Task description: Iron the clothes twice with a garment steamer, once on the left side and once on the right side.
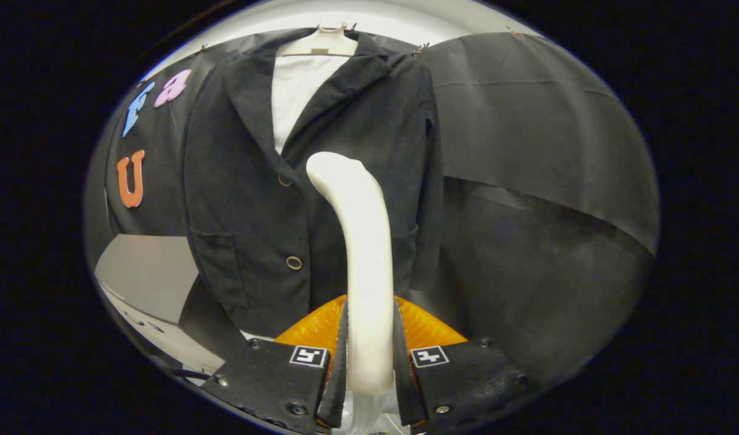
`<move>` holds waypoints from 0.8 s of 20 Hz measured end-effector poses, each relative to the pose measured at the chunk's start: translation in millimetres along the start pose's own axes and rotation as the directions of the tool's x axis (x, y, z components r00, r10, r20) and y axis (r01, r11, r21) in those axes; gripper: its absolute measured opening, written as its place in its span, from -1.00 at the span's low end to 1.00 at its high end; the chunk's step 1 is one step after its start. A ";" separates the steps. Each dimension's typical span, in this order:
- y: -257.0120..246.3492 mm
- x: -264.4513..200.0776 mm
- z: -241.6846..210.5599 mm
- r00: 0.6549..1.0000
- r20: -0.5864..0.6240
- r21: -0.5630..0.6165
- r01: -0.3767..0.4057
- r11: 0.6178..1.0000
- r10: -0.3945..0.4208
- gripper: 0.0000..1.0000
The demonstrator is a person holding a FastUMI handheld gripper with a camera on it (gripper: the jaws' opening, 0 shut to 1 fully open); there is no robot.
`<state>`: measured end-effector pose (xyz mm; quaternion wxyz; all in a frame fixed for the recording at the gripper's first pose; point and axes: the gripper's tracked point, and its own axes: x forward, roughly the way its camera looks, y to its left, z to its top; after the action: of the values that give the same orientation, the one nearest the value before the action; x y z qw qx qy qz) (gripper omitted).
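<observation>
A dark jacket (254,199) over a white shirt (293,90) hangs on a white hanger (319,42) against the booth's wall. My gripper (370,338) is shut on the white garment steamer (360,241), both fingers pressing its handle. The steamer rises from between the fingers, and its curved head sits in front of the jacket's middle, just right of the button line. Two round buttons (293,262) show to the left of the steamer. Whether the head touches the cloth I cannot tell.
A grey table corner (145,272) sits low, to the left of the jacket's hem. Black cloth (538,181) hangs to the right of the jacket.
</observation>
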<state>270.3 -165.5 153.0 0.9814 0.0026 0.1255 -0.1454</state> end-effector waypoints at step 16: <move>4.8 13.8 -69.8 0.993 -0.115 -0.006 -0.015 1.000 0.014 -0.25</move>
<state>267.3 -162.0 81.9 0.9735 0.0084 0.1825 -0.1374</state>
